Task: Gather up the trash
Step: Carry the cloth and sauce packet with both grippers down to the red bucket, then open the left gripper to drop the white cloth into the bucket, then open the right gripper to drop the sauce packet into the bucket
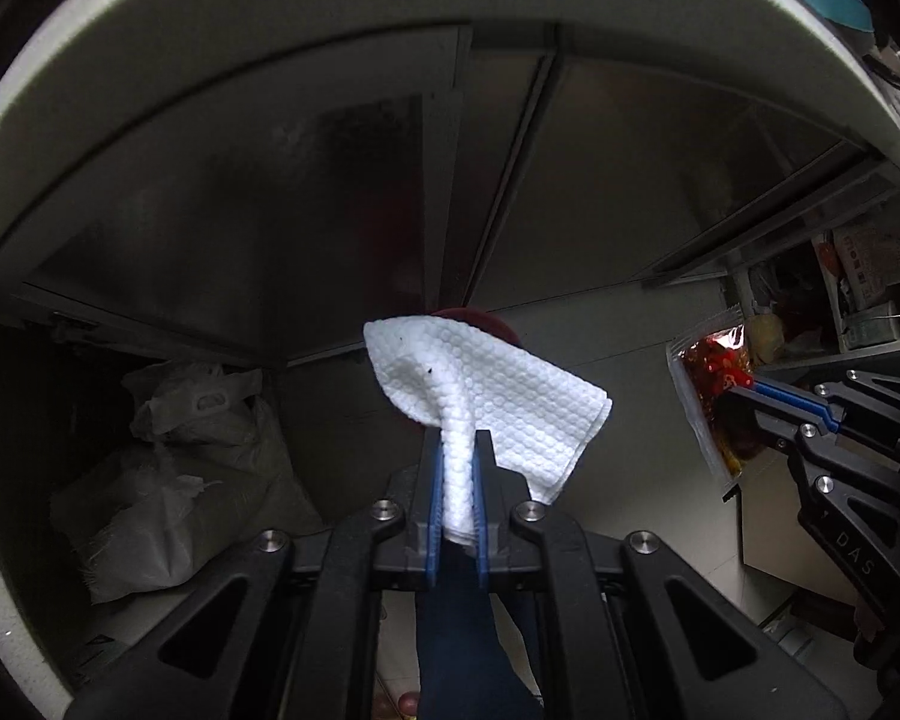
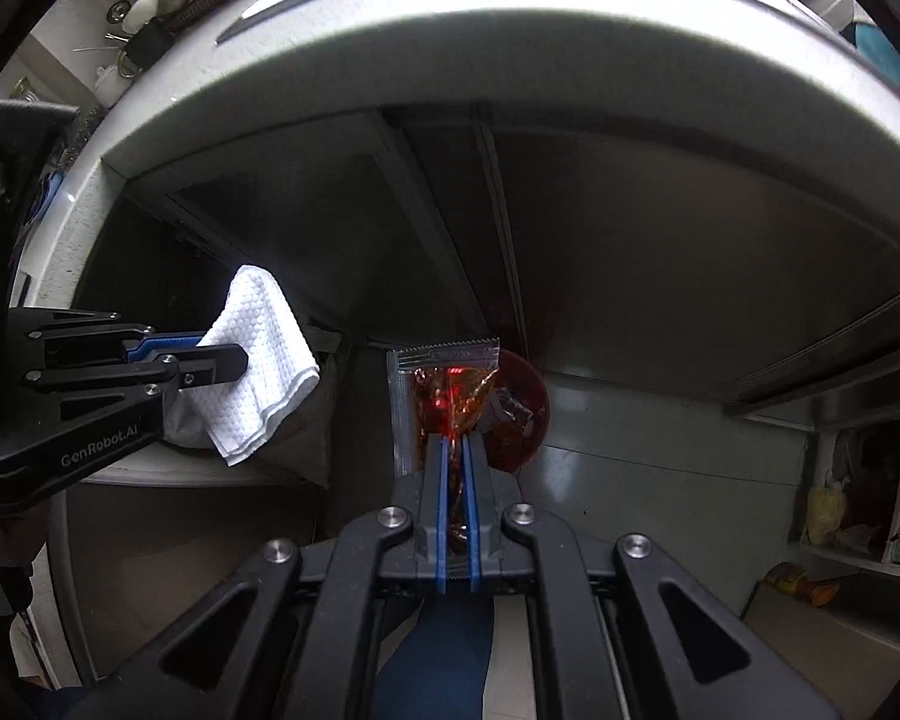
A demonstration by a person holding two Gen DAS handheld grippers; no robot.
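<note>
The left tongs (image 1: 457, 450) pinch a white dimpled paper towel (image 1: 498, 396), held up below the counter edge (image 1: 330, 6). The right tongs (image 2: 456, 450) clamp a clear sauce packet (image 2: 444, 396) (red-orange contents), just in front of a red round bin (image 2: 525, 414).

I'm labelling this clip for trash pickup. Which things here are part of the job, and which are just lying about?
Part of the job:
white paper towel, in the left gripper
sauce packet, in the right gripper
red bin, partly hidden

Lying about:
white sacks
shelf clutter
</note>
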